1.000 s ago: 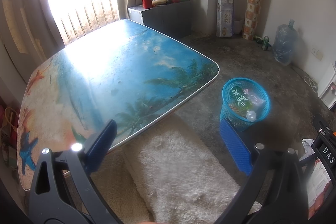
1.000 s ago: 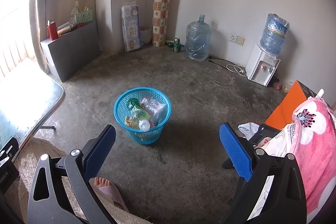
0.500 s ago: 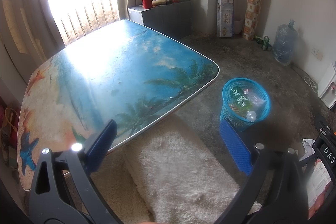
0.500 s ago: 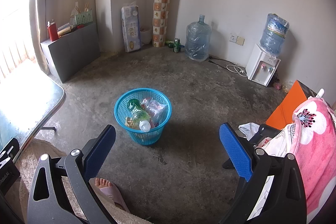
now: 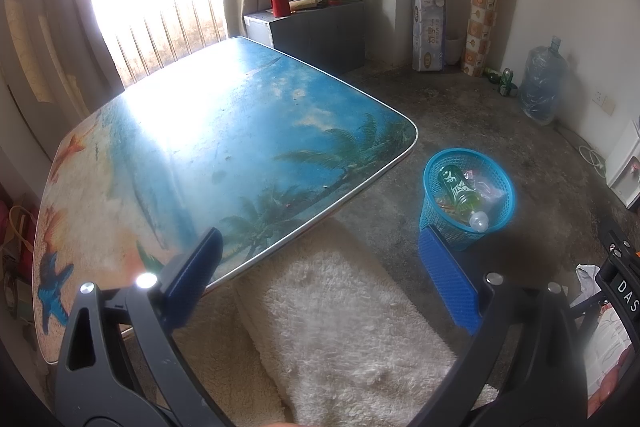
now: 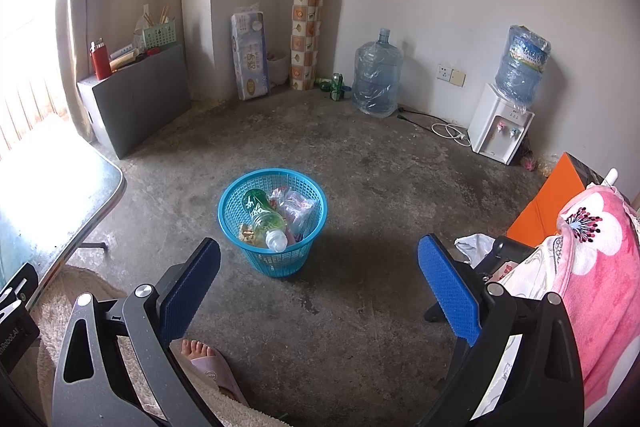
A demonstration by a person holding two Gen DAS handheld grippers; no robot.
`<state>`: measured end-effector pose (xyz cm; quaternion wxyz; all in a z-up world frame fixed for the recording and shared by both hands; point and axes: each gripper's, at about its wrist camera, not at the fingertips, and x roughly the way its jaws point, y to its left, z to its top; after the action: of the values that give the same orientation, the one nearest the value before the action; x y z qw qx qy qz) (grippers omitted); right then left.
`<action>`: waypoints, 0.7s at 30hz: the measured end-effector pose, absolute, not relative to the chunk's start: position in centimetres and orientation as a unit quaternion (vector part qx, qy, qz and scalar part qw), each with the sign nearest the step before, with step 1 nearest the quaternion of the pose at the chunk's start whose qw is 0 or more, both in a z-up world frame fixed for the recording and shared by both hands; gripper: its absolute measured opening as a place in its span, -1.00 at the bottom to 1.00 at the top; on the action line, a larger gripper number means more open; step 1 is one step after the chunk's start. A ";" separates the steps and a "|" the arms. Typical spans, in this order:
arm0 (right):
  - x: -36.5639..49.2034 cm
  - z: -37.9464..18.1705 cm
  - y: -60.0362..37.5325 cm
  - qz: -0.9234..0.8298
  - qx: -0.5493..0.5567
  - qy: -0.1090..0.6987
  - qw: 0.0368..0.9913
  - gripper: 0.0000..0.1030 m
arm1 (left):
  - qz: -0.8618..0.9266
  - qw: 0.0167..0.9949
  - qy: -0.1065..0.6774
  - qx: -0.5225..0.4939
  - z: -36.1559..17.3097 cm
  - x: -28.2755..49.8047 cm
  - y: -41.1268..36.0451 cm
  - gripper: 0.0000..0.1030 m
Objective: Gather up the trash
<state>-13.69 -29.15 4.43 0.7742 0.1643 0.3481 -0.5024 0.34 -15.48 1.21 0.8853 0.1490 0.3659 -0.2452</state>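
A blue mesh trash basket [image 6: 236, 195] [image 5: 430, 179] stands on the concrete floor beside the table. Inside it lie a green plastic bottle [image 6: 262, 213] [image 5: 458, 189] and a crumpled clear wrapper [image 6: 298, 207]. My right gripper [image 6: 319, 281] hangs open above the floor, just short of the basket, with nothing between its blue pads. My left gripper [image 5: 320, 277] is open too and holds nothing; it hovers over a fluffy white cushion [image 5: 344, 327] at the near edge of a table [image 5: 168, 155] printed with a beach scene. The tabletop is bare.
A grey cabinet [image 6: 136, 99] with a red flask stands by the bright window. A tissue pack, a tall paper roll, cans, a water jug [image 6: 376, 79] and a dispenser [image 6: 502, 127] line the far walls. A pink blanket [image 6: 600, 267] lies at right. A sandalled foot [image 6: 208, 367] shows below.
Both views have shifted only slightly; the basket sits a touch further right in the right wrist view. Both grippers stay open as before.
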 end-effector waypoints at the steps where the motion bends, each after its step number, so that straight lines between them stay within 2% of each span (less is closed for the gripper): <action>1: -13.7 4.4 -29.2 -0.502 0.165 0.348 0.774 0.87 | -0.245 0.885 0.366 0.149 1.2 0.3 -15.5 0.83; 21: -13.7 4.5 -29.0 -0.503 0.166 0.349 0.773 0.87 | -0.245 0.885 0.366 0.149 1.2 0.4 -15.5 0.83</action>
<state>-13.71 -28.98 4.47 0.7733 0.1663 0.3487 -0.5028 0.38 -15.45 1.21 0.8851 0.1490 0.3662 -0.2454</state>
